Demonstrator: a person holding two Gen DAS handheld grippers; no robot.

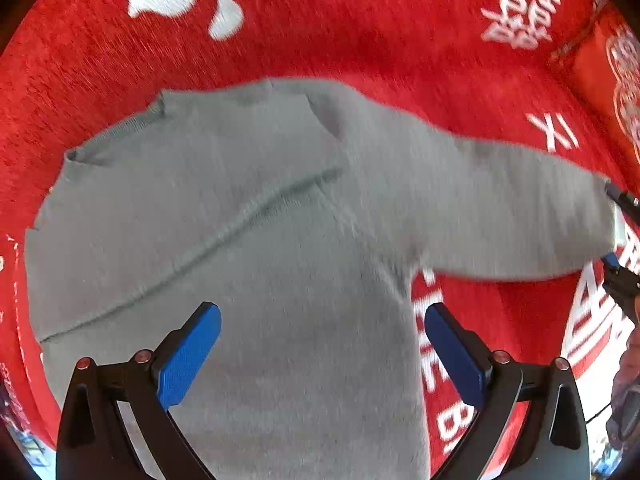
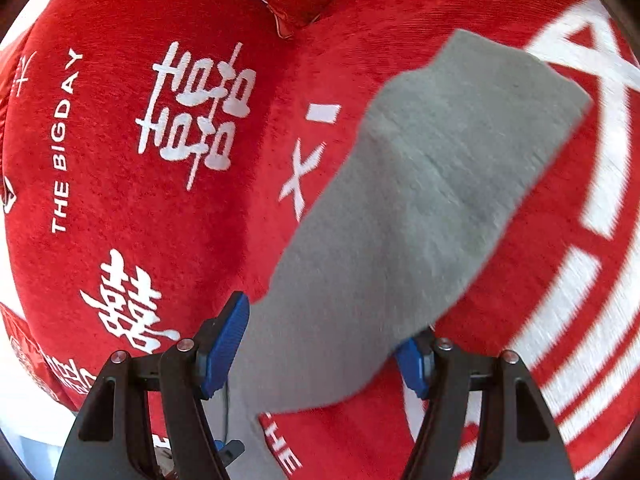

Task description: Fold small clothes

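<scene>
red printed blanket (image 1: 400, 60) under sweater (image 1: 240, 220)

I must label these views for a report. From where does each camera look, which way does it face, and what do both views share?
Left wrist: sits on the left gripper, faces down onto the grey sweater; its open blue-padded fingers show, the right gripper at the edge.
Right wrist: sits on the right gripper, faces along the sweater sleeve lying between its fingers.
Shared: sweater sleeve, red printed cloth.
</scene>
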